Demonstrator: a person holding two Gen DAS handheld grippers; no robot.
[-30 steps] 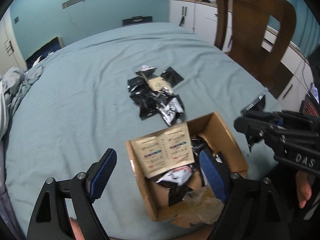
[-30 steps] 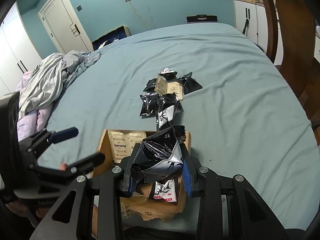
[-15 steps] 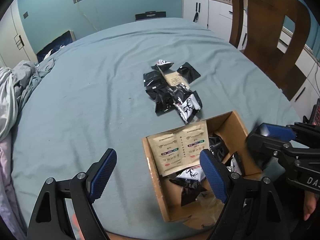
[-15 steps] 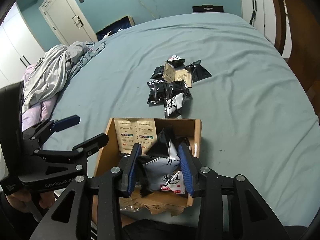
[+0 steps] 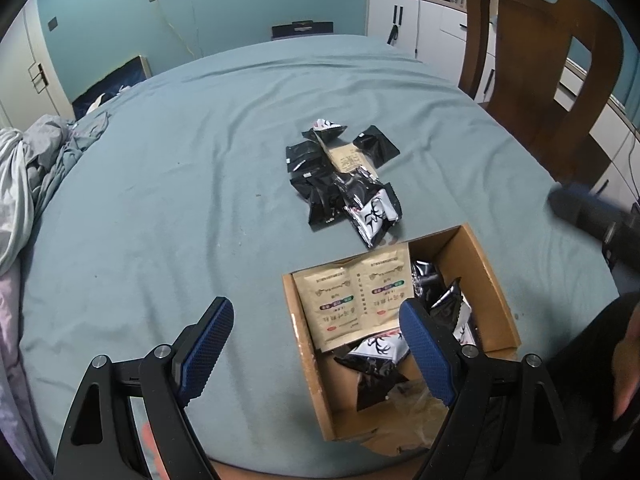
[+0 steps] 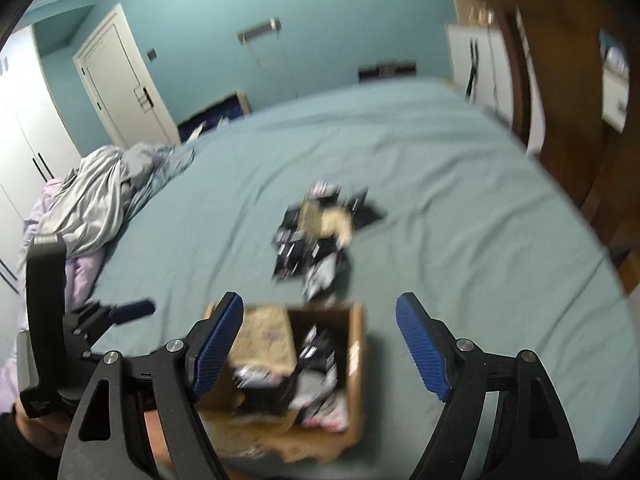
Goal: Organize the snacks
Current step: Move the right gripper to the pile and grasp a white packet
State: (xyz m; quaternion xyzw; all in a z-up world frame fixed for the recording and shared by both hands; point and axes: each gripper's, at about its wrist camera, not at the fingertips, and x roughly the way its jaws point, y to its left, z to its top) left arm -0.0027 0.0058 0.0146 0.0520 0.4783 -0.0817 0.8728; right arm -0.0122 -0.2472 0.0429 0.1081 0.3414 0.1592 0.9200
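An open cardboard box (image 5: 494, 280) sits near the front edge of the blue-covered table, holding tan sachets (image 5: 356, 300) and black-and-white snack packets (image 5: 380, 350). A pile of black snack packets (image 5: 340, 184) lies beyond it in the middle of the table. My left gripper (image 5: 316, 344) is open and empty over the box's left side. My right gripper (image 6: 320, 344) is open and empty above the box (image 6: 356, 360); its view is blurred, with the pile (image 6: 320, 240) beyond. The right gripper's tip (image 5: 576, 208) shows at the right of the left wrist view.
A wooden chair (image 5: 540, 64) stands at the table's far right. Crumpled clothes (image 6: 100, 192) lie at the left. White cabinets (image 5: 416, 20) stand behind. The left gripper (image 6: 80, 328) shows at the left of the right wrist view.
My right gripper carried a black-and-white packet down into the box, opened and let it go, then lifted away. The left gripper stayed open and drifted slightly left.
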